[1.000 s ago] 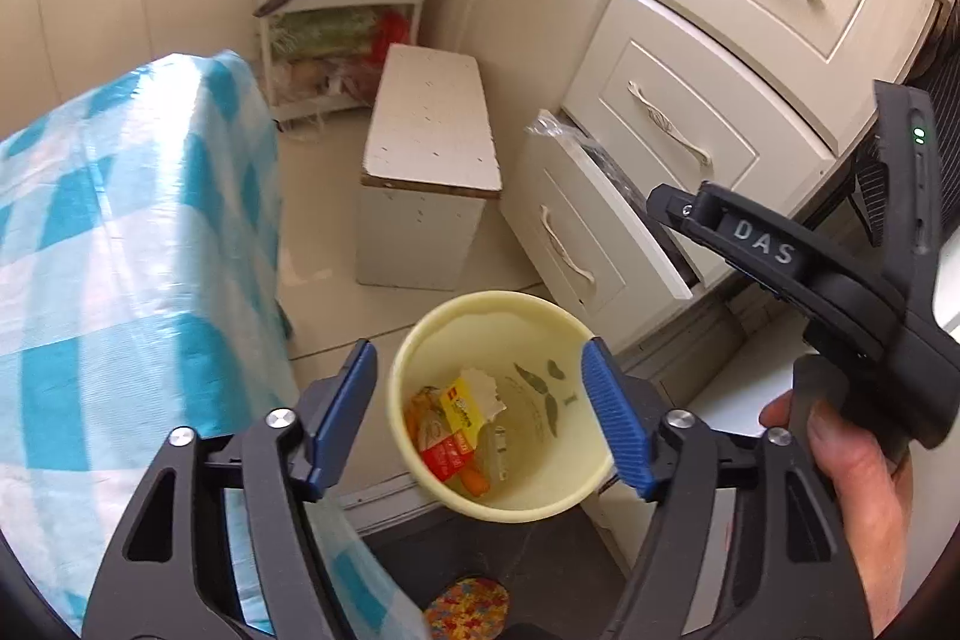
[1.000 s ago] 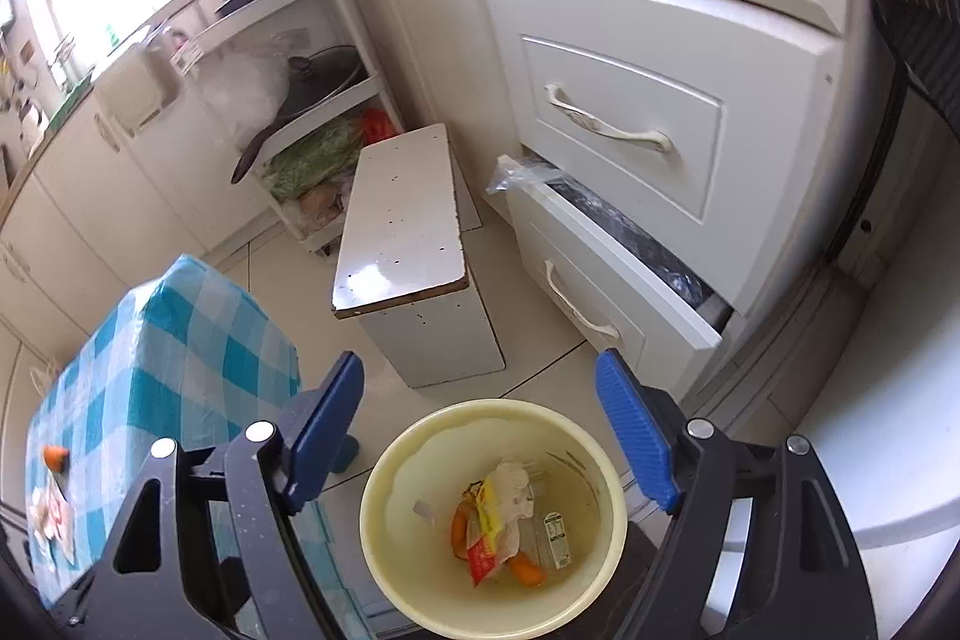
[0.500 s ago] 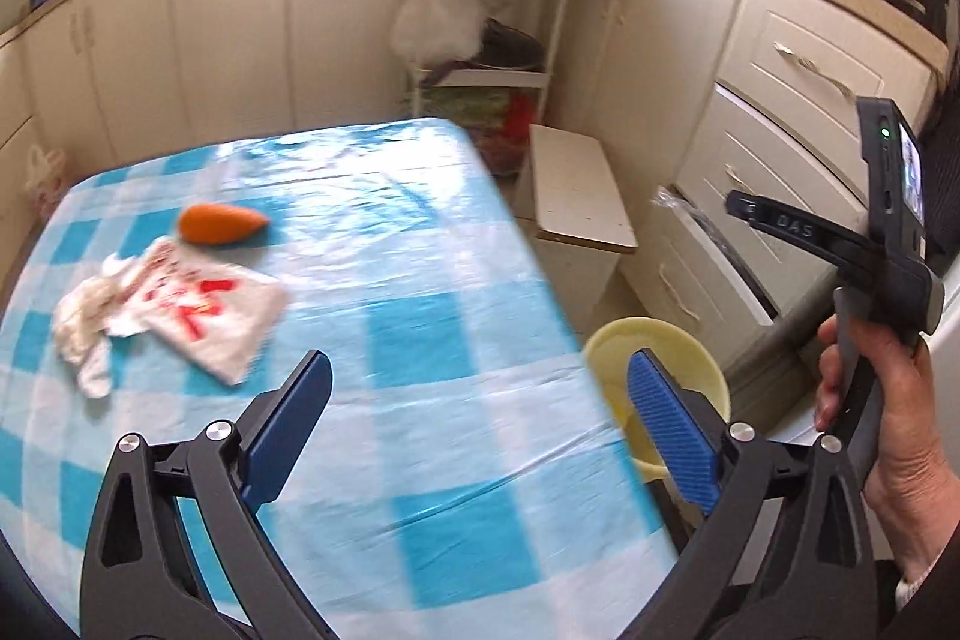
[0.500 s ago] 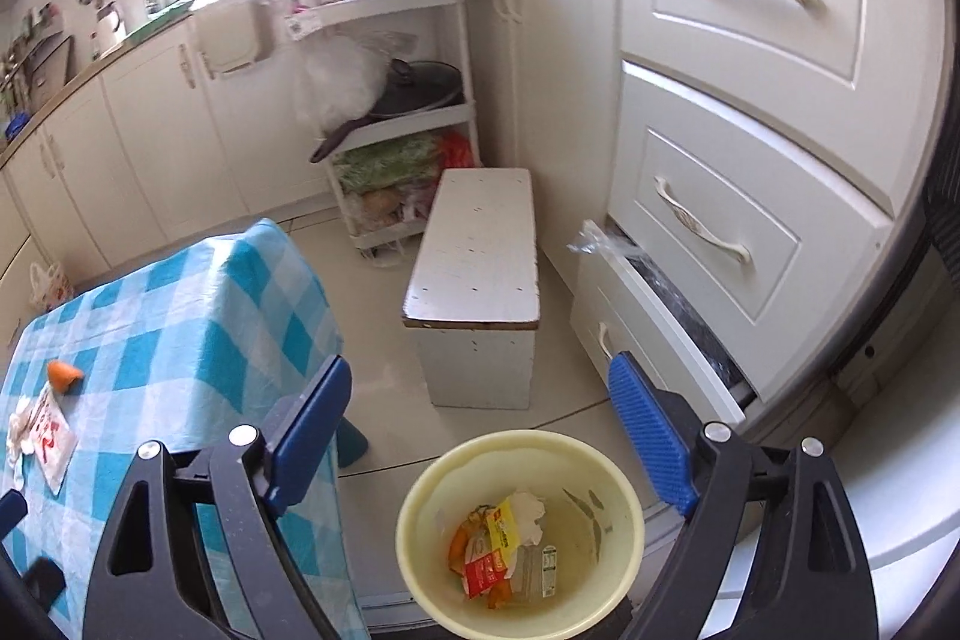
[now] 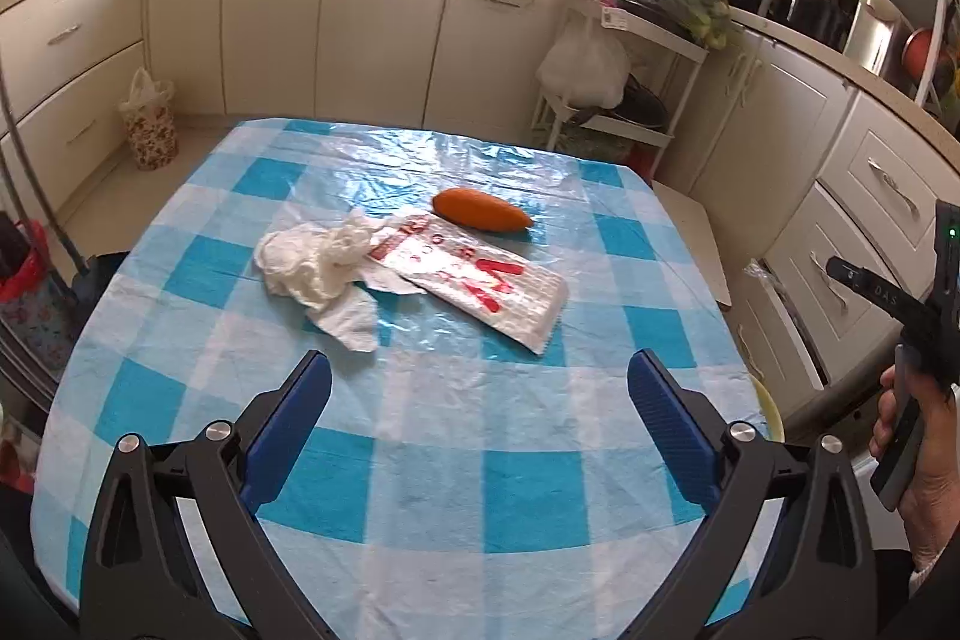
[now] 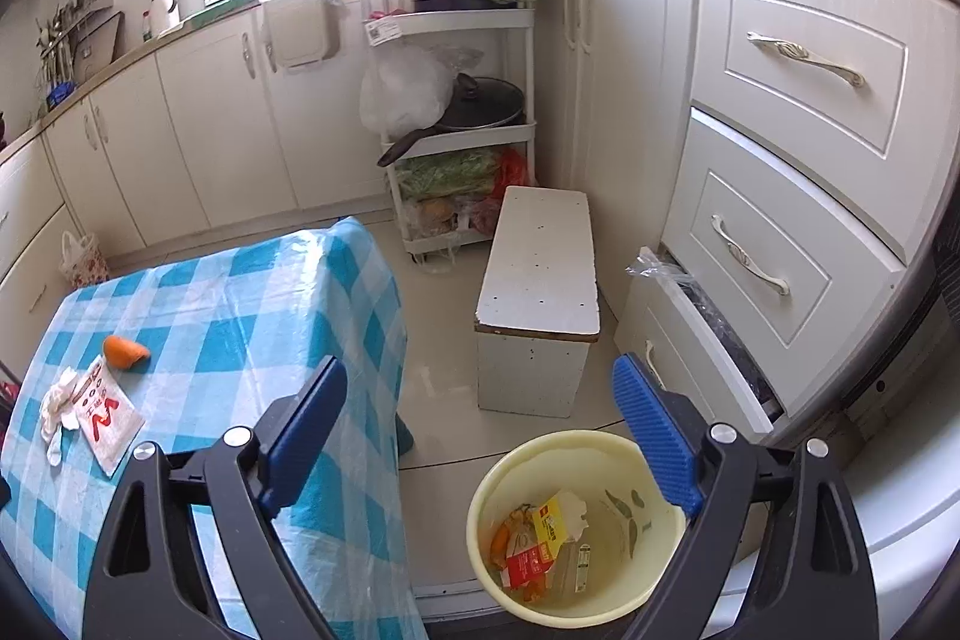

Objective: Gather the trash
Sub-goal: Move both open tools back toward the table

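left wrist view: the left gripper (image 5: pixel 479 400) hangs over the near part of a bench (image 5: pixel 420 490) covered in a blue and white checked cloth, its jaws spread wide with nothing between them. further out on the cloth lie three bits of trash close together: a crumpled white tissue (image 5: pixel 318 268) on the left, a flat white wrapper with red print (image 5: pixel 480 286) touching it, and an orange piece (image 5: pixel 480 211) just beyond the wrapper. at the right edge a hand (image 5: pixel 918 454) grips the handle of the right gripper (image 5: pixel 870 289), of which only one dark arm shows here.

right wrist view: the right gripper (image 6: pixel 480 436) points down at the floor beside the bench (image 6: pixel 240 292), jaws wide apart and empty. below its right finger stands a pale yellow bin (image 6: pixel 576 526) with wrappers and orange scraps inside. a white stool (image 6: pixel 540 274) stands beyond the bin, next to a partly open bottom drawer (image 6: pixel 690 334). the tissue (image 6: pixel 57 400), wrapper (image 6: pixel 111 415) and orange piece (image 6: pixel 123 351) show on the far left of the cloth.
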